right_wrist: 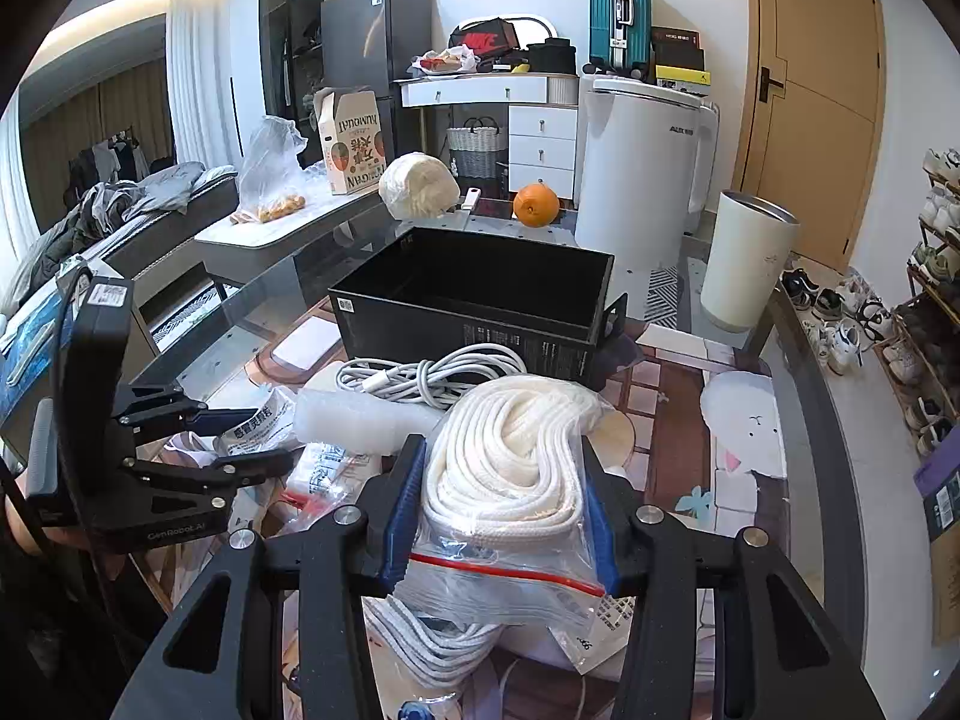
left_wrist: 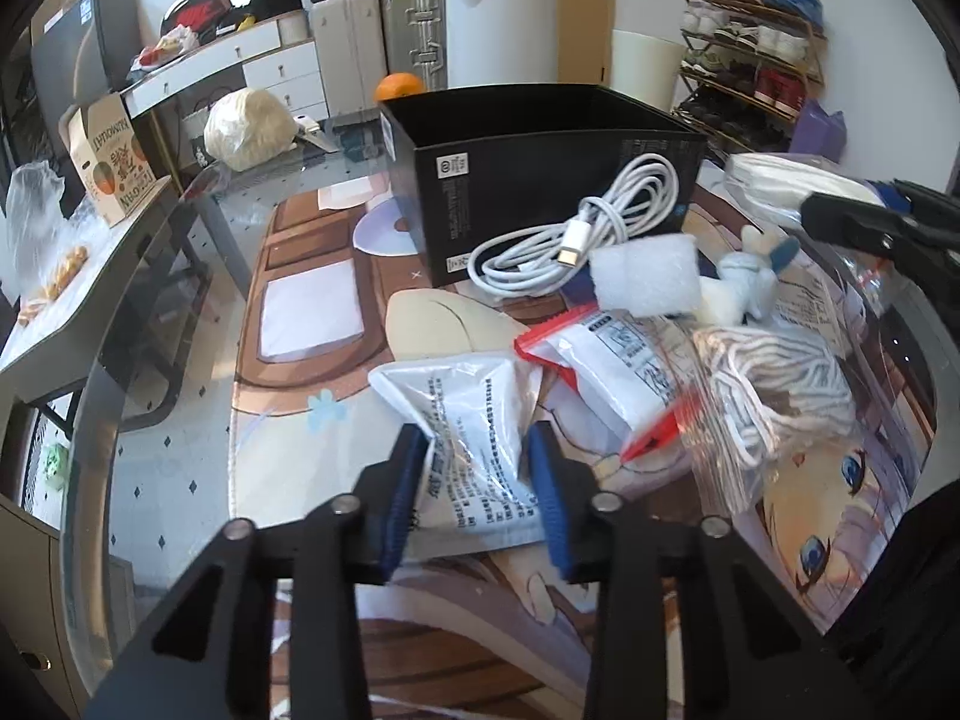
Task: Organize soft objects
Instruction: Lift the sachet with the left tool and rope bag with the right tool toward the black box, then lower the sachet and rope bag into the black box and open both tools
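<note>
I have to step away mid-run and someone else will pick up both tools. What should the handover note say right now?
Left tool: shut on the printed plastic pouch, low over the table mat.
Right tool: shut on the zip bag of white rope, held up in front of the black box.
Still on the table: white cable, foam piece, small plush toy, red-edged packet, bag of grey-white cord.
Done: nothing visible in the box so far.
Left: probably drop both held bags into the box, then the rest.
</note>
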`<state>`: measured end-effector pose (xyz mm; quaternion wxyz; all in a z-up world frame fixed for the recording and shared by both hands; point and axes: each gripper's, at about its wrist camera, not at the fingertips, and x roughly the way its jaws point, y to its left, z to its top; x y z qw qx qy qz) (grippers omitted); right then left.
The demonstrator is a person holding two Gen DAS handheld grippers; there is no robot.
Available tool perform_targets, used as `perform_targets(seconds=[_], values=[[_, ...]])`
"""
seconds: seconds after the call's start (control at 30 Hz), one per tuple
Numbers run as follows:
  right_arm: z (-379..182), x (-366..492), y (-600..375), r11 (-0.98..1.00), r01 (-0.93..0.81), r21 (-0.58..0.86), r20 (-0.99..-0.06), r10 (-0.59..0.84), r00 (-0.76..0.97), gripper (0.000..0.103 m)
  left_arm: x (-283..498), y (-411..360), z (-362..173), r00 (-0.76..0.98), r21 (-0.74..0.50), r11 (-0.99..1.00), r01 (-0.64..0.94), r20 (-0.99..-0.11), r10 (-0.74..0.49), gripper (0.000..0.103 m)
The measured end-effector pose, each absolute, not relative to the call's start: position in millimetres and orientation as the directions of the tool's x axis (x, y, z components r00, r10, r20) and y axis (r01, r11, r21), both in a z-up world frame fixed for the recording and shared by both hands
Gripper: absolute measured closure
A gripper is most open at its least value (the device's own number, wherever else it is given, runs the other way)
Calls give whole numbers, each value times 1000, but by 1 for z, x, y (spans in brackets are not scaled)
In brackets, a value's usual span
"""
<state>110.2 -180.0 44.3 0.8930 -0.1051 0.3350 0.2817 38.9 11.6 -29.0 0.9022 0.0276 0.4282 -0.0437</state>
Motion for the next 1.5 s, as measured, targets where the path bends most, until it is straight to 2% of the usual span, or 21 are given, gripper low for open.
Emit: perform_targets(seconds=[0.2, 0.87, 1.5], values=[[47, 108, -181, 818, -575, -8, -648, 434, 626, 56, 21, 18, -16, 658, 0, 996, 93, -750, -61, 79], [75, 100, -189, 812, -583, 7, -560, 486, 671, 56, 13, 18, 42, 776, -47, 994, 96, -622, -105, 80], [99, 126, -178, 811, -585, -6, -526, 495, 692, 56, 57, 22, 79, 825, -113, 985, 128, -539, -169, 80]])
